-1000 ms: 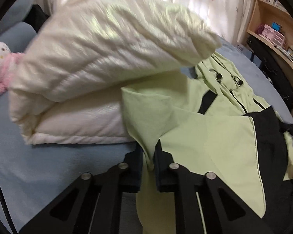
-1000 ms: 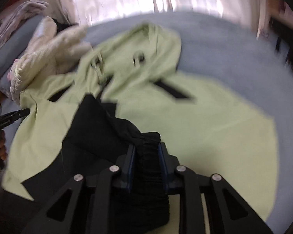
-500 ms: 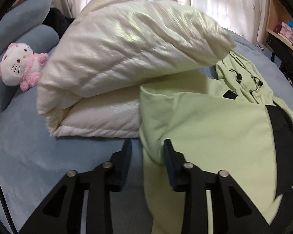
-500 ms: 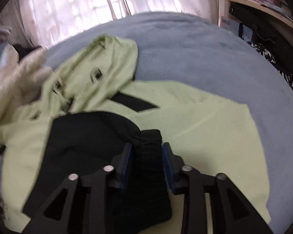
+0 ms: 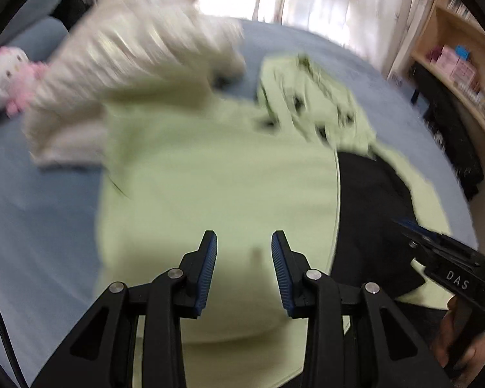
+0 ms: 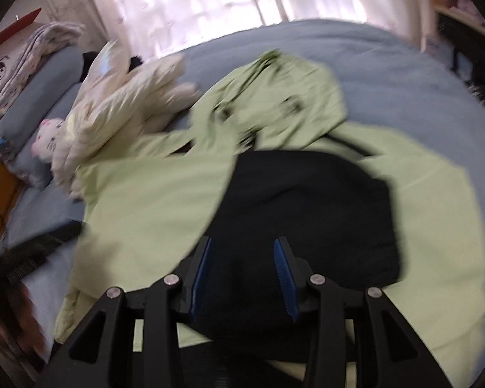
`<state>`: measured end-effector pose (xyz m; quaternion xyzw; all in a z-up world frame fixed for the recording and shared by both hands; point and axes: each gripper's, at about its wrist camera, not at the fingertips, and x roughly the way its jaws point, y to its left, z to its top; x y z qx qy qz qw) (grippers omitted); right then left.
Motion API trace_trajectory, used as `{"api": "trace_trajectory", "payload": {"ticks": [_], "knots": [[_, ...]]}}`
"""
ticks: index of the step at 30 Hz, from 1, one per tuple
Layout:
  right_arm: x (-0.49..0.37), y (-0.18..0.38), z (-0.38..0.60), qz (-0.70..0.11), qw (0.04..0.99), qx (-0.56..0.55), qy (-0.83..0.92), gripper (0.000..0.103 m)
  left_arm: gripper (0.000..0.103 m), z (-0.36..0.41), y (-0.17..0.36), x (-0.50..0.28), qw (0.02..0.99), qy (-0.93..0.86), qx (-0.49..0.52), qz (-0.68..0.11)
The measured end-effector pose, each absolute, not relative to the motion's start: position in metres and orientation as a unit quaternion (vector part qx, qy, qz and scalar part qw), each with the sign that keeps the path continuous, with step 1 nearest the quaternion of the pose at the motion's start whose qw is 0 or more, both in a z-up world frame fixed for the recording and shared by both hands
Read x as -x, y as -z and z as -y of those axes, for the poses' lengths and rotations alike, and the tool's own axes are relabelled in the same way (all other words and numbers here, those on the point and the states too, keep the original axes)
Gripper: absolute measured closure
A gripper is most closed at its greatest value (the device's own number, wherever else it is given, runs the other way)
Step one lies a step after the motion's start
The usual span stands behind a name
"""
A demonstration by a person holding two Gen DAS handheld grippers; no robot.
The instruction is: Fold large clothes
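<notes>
A light green jacket [image 5: 216,187] with black sleeves lies spread on the blue bed, its hood [image 5: 310,103] toward the window. Both sleeves are folded in over the body; the black sleeve [image 6: 307,200] lies on top. My left gripper [image 5: 244,258] is open and empty above the green part of the jacket. My right gripper [image 6: 244,258] is open and empty above the black sleeve; it also shows in the left wrist view [image 5: 417,231] at the right edge. Both views are motion-blurred.
A cream puffy jacket [image 5: 129,74] lies folded at the left, next to the green one. A pink and white plush toy [image 5: 6,77] and blue pillows [image 6: 38,87] sit at the far left. Shelves [image 5: 452,74] stand at the right. Curtains hang behind.
Both grippers have opened and let go: the left released the green sleeve, the right released the black cuff. Both have pulled back and risen above the jacket.
</notes>
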<state>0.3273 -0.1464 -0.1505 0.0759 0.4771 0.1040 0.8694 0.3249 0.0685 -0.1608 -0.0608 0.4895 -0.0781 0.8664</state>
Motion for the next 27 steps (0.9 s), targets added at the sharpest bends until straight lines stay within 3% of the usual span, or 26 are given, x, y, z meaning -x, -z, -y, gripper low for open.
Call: {"api": "trace_trajectory", "payload": {"ticks": [4,8,12,21,27], "knots": [[-0.333,0.184,0.148,-0.515,0.855,-0.013,-0.056,0.064,0.071,-0.069,0.202,-0.321,0.869,-0.005,-0.004,-0.494],[-0.324,0.186,0.199,-0.506,0.863,0.011,-0.004,0.064,0.074,-0.104,0.204,-0.322,0.874,-0.032,0.000,-0.485],[-0.321,0.177,0.234,-0.511,0.858,-0.044,-0.036,0.067,0.075,-0.117,0.199,-0.321,0.871,-0.011,-0.001,-0.491],[-0.355,0.140,0.207,-0.465,0.880,-0.075,-0.060,0.064,0.074,-0.076,0.164,-0.349,0.891,0.012,-0.019,-0.454],[-0.406,0.161,0.191,-0.472,0.879,-0.062,-0.042,0.064,0.074,-0.057,0.189,-0.400,0.887,-0.012,-0.019,-0.462]]}}
